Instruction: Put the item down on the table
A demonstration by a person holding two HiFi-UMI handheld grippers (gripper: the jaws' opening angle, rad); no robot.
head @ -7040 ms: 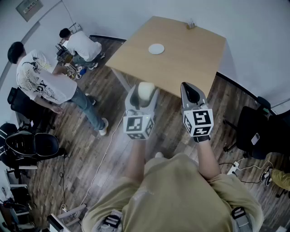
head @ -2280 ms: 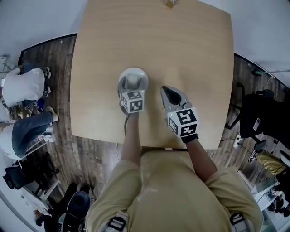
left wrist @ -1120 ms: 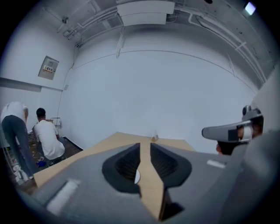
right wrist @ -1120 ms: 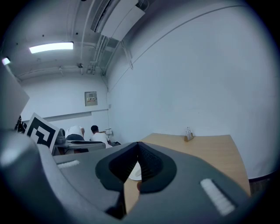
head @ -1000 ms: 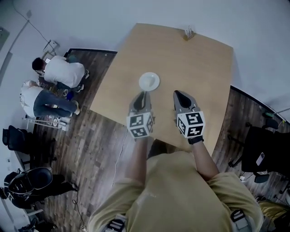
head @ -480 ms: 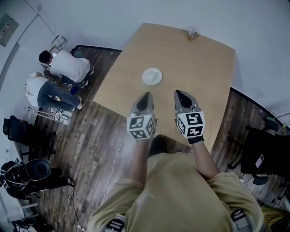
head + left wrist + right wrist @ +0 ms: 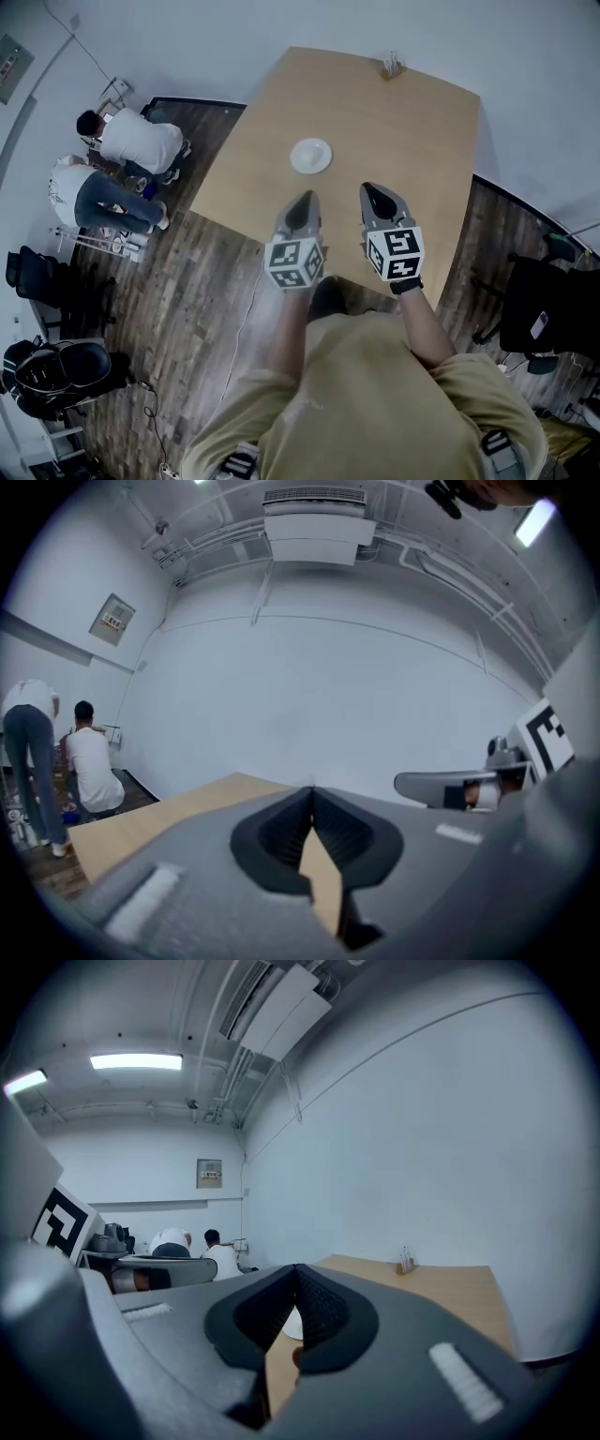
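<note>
Light wooden table (image 7: 412, 122) at 12 o'clock, dark plank floor (image 7: 187, 309) from 3 round to 9, white walls (image 7: 234, 37) beyond, black chair (image 7: 530, 300) at 3, ceiling strip light (image 7: 136, 1061) lit.

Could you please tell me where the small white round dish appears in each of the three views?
Head view: the small white round dish sits on the table, left of its middle.
Left gripper view: not in it.
Right gripper view: the dish shows as a white sliver low between the jaws.
Shared landmark: the light wooden table.
</note>
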